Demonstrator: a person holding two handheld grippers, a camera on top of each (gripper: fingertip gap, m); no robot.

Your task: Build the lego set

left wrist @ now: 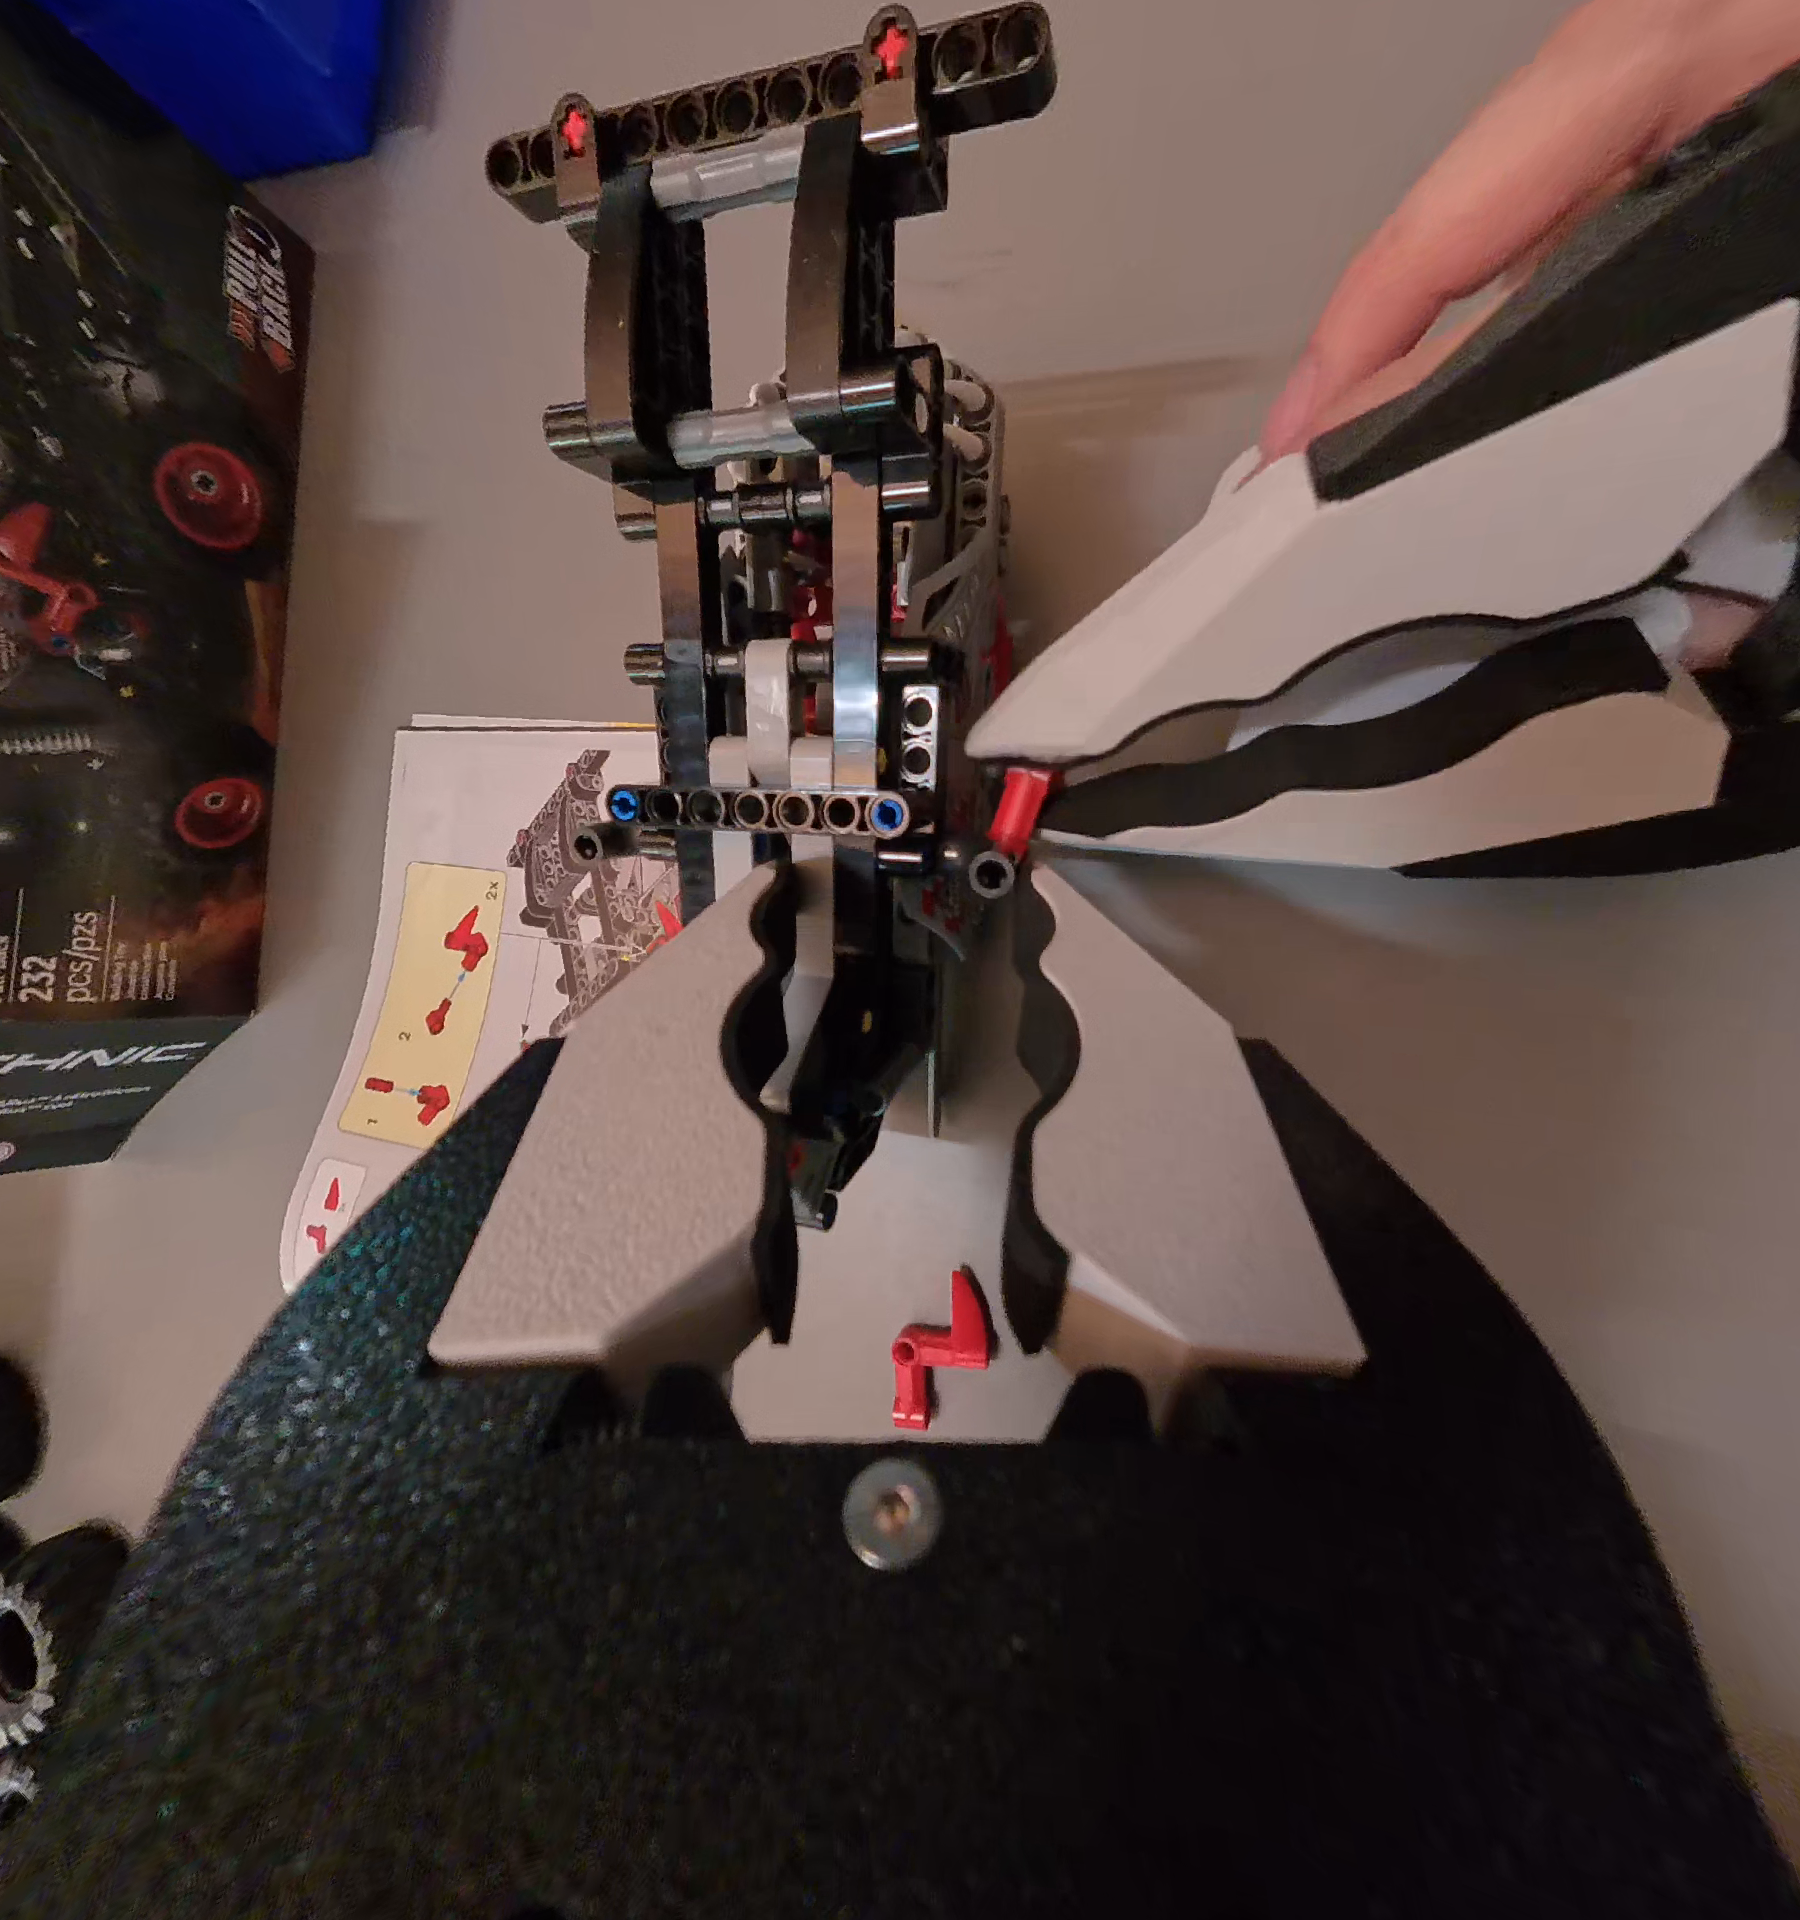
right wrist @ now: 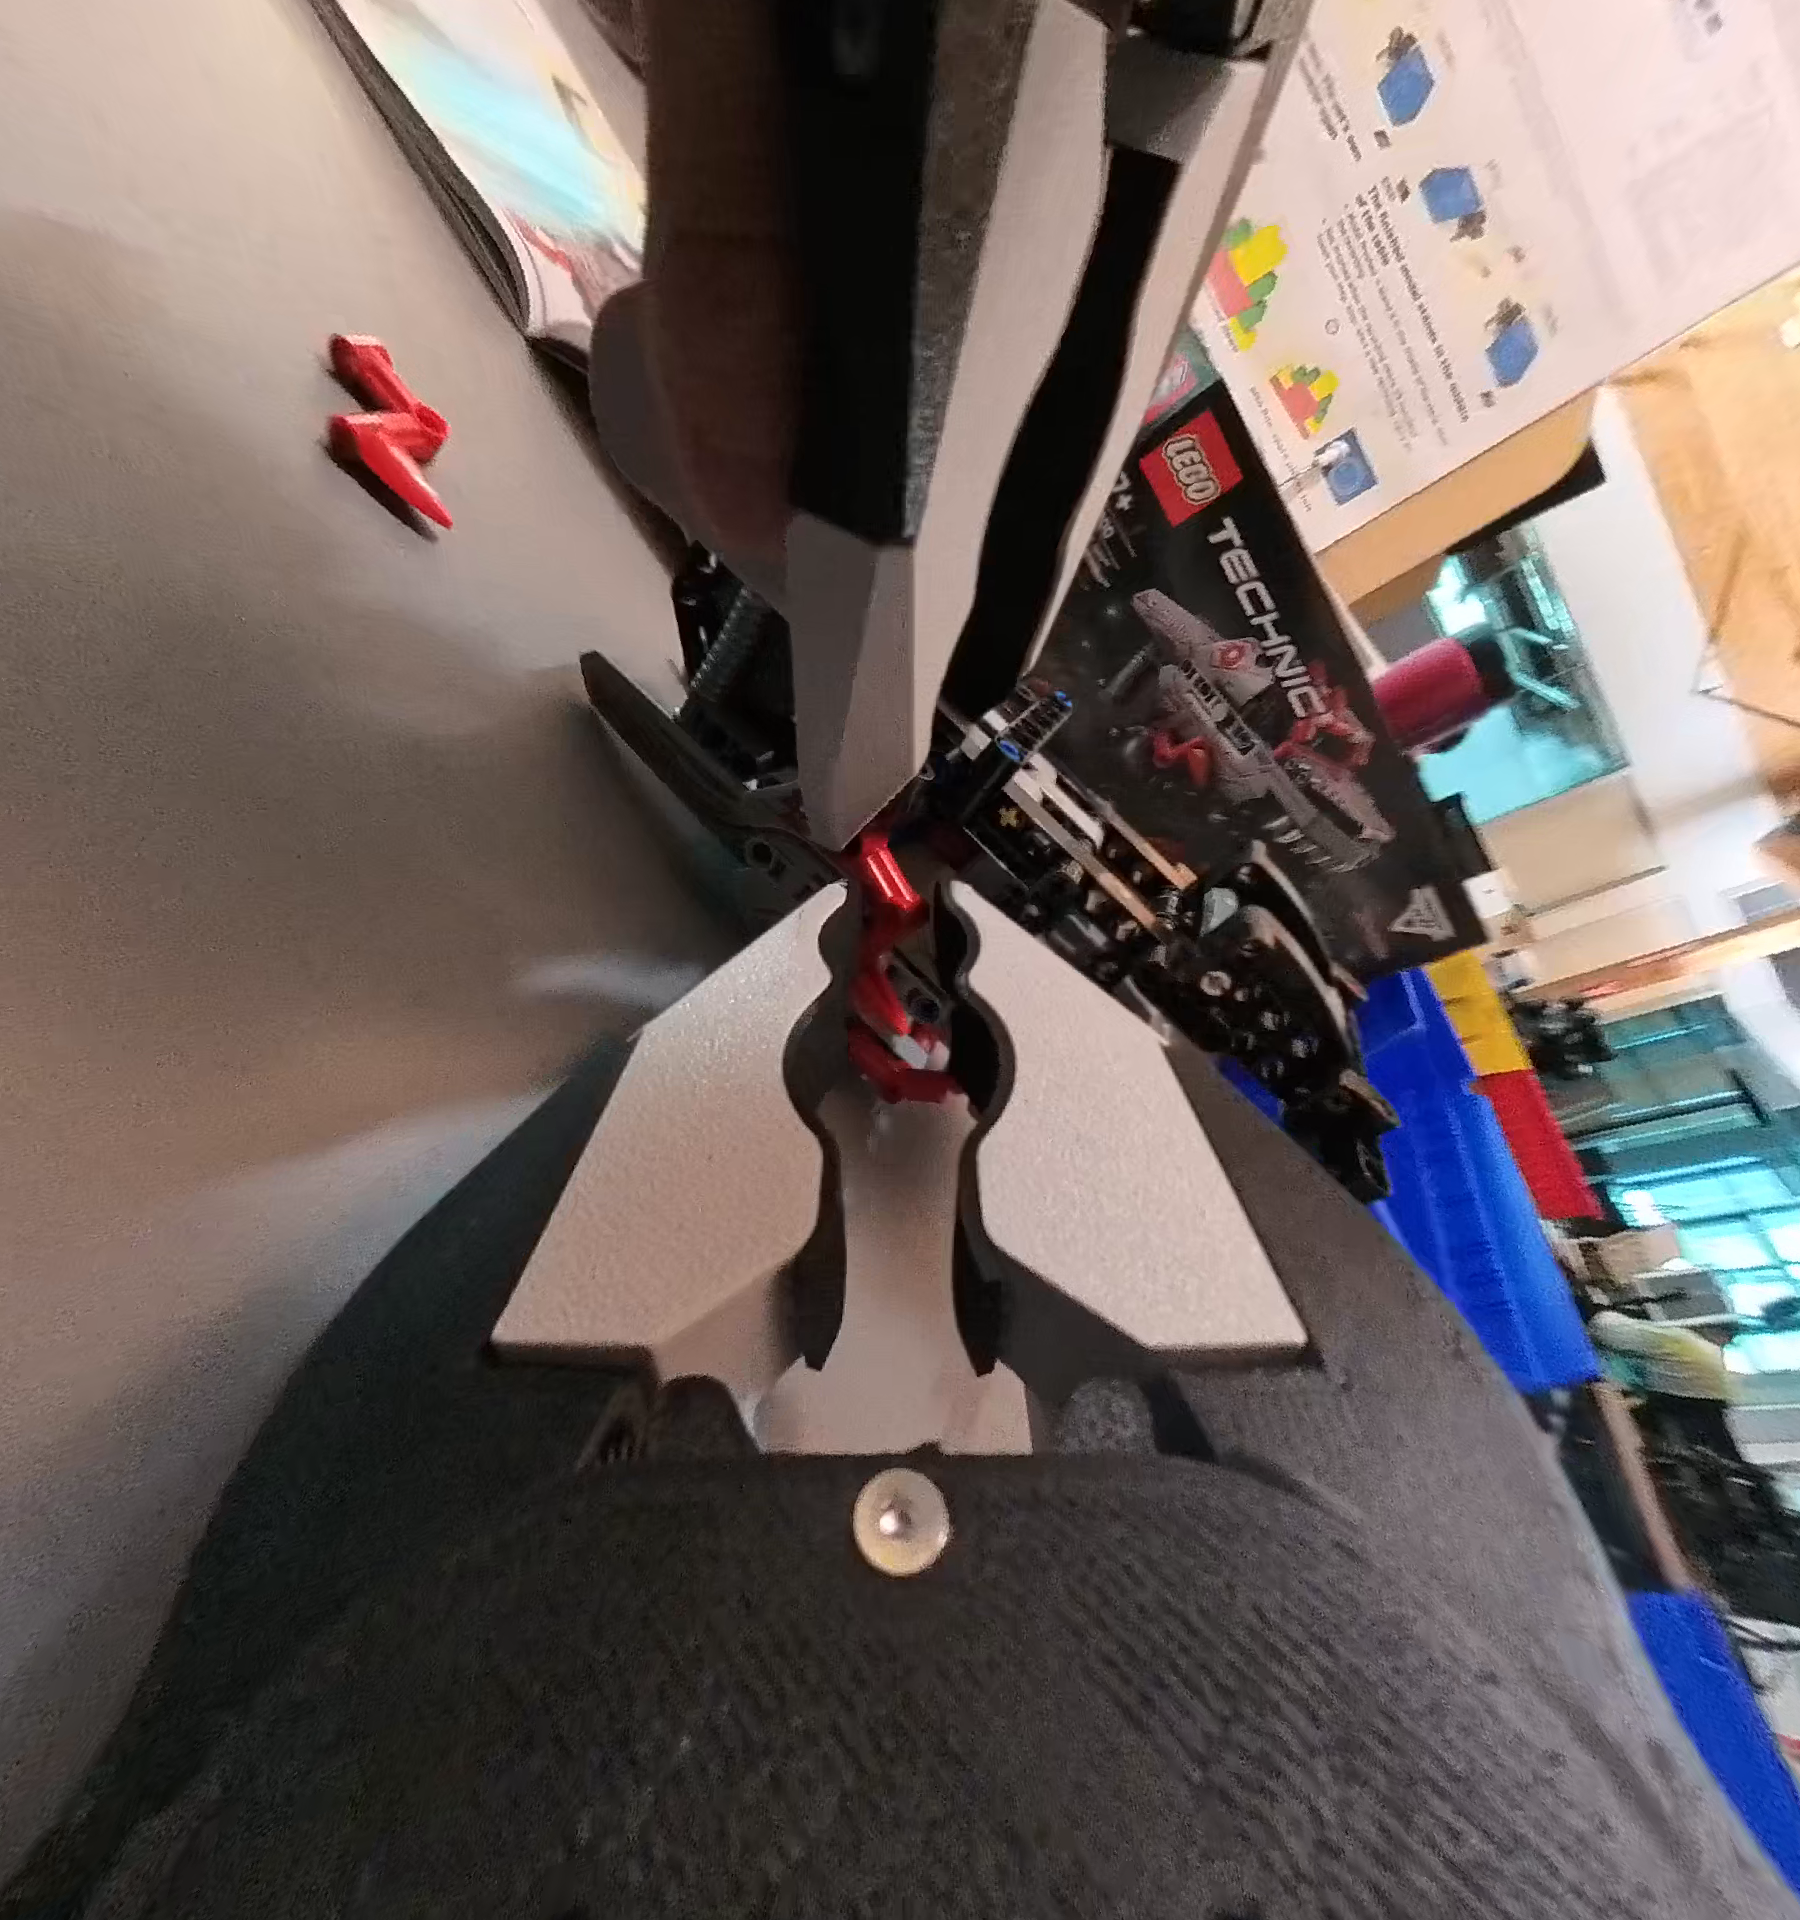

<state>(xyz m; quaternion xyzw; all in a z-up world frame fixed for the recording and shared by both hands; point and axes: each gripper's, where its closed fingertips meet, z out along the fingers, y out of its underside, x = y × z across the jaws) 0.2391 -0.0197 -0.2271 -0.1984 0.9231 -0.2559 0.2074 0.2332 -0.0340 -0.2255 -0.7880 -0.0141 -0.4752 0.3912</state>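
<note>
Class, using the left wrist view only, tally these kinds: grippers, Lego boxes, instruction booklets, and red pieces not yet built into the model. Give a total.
Grippers: 2, the left gripper and the right gripper
Lego box: 1
Instruction booklet: 1
Red pieces: 2, the held red piece and the loose red piece
Total: 6

Lab or workshop, stacked blue bins (right wrist: 1478,1164), wall instruction poster (right wrist: 1561,187)

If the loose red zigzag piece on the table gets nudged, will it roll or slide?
The red zigzag piece looks flat and angular, so it would probably slide, not roll. It seems small and light, so a push may flick it away. Hard plastic, likely stiff.
</note>
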